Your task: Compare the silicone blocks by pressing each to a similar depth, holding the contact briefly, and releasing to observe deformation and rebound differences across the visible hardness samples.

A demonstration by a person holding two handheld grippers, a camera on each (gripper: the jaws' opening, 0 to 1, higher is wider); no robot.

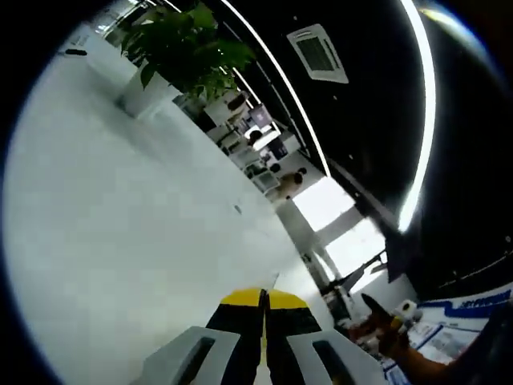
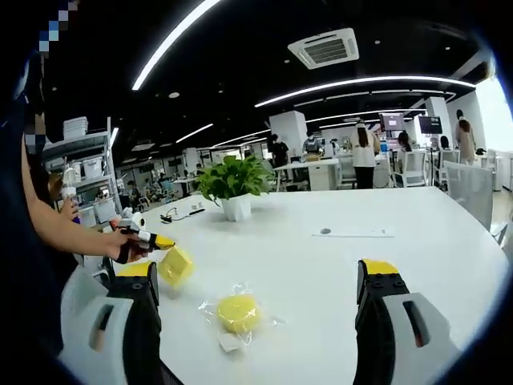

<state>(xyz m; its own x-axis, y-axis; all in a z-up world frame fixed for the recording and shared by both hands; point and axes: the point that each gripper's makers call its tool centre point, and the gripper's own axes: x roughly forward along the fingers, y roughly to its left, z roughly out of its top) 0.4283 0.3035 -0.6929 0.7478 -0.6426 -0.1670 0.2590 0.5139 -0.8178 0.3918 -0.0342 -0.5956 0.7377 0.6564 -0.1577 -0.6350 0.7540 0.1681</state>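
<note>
Left claw (image 1: 262, 301) jaws closed together, gripping nothing, aimed over bare table (image 1: 120, 224). Right claw (image 2: 260, 301) wide open, empty. Yellow round block (image 2: 237, 311) in plastic and square block (image 2: 176, 265) lie on table. Risk: wrapper slips under pressing, skewing depth.

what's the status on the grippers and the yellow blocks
Left gripper shut, empty, raised off the table. Right gripper open above the bagged yellow round block. Yellow square block beside it. Nothing blocking.

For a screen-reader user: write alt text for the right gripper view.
The right gripper, fingers wide apart, faces a white table with a round yellow block in clear wrap. At left, the left gripper sits beside a yellow square block, contact unclear; a potted plant stands behind.
</note>
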